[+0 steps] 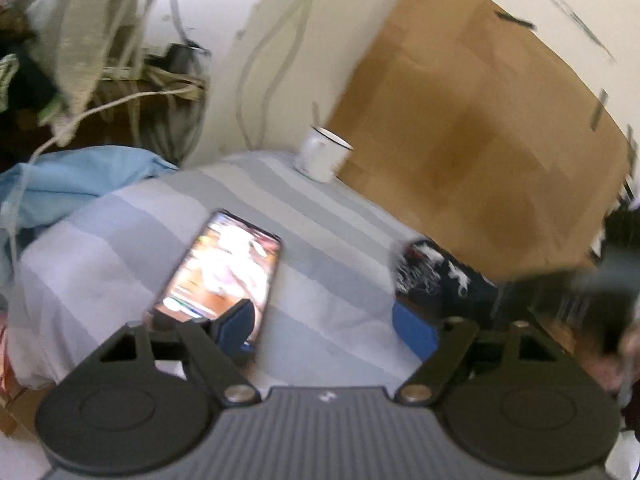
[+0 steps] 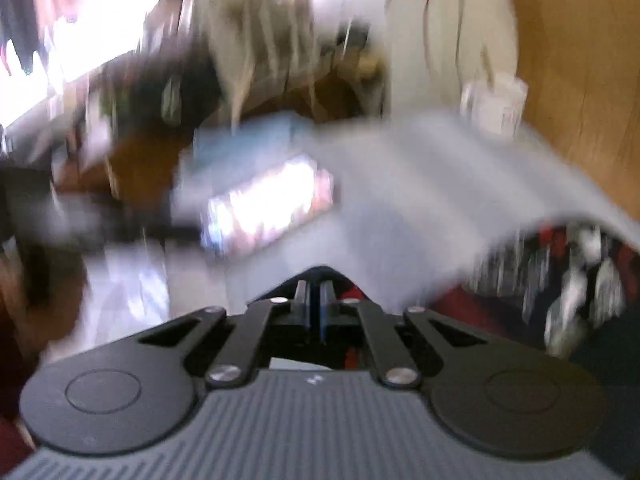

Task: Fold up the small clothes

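A dark garment with a red and white print (image 1: 436, 272) lies at the right edge of a grey and white striped cloth surface (image 1: 320, 240); it also shows in the blurred right wrist view (image 2: 568, 280). My left gripper (image 1: 324, 328) is open and empty above the striped surface, its blue pads (image 1: 412, 328) wide apart. My right gripper (image 2: 314, 304) is shut, with dark and red cloth showing around its fingers; whether it grips the cloth I cannot tell.
A lit phone (image 1: 224, 268) lies on the striped surface, also in the right wrist view (image 2: 268, 208). A white mug (image 1: 320, 156) stands at the back by a cardboard sheet (image 1: 480, 128). Light blue cloth (image 1: 68, 184) lies at left. Cables hang on the wall.
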### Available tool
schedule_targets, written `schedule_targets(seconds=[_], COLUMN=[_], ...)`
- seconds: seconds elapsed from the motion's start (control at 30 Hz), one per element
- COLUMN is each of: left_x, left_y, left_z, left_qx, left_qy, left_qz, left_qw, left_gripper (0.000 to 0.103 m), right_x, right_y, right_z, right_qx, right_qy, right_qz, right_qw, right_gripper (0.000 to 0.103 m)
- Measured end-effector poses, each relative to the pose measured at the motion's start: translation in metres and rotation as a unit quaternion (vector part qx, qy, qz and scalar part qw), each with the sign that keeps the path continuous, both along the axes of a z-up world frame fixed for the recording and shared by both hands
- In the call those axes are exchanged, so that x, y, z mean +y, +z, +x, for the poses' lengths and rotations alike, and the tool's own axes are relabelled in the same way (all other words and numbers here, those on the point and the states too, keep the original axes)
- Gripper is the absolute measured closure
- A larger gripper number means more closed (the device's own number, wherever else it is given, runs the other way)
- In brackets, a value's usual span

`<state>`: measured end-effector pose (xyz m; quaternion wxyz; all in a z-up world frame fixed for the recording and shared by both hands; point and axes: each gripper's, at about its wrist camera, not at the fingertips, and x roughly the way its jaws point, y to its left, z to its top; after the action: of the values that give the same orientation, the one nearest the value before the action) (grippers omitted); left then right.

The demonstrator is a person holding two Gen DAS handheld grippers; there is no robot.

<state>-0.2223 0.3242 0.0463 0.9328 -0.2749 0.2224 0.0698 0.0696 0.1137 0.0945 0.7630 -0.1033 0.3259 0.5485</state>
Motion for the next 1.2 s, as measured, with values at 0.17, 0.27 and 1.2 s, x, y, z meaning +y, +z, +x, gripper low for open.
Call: schedule_targets(seconds=[0.17,0.27,1.2], left_x=[-0.001,-0.011,-0.166], left_y=[0.0,0.0,-0.007], left_z=[0.004,0.009,0.366], left_qx=[0.007,0.012,0.107], left_qy=[0.006,-0.004,-0.183], left_qz=[-0.009,0.001,0.047], left_qw=[0.9999,0.9999,0.9762], left_gripper=[0.026,0.026,0.022], right_x=[0.031,0.026,-0.428], right_y=[0.116,0.152,-0.036], right_z=[0.05,0.077,0.149], right_qx=[-0.017,-0.031,0.105], right_qy=[-0.027,-0.051,-0.449], right_qz=[0.124,0.154,0.235], right_qw=[0.992,0.986,0.856], right_gripper=[0.096,0.096,0.096])
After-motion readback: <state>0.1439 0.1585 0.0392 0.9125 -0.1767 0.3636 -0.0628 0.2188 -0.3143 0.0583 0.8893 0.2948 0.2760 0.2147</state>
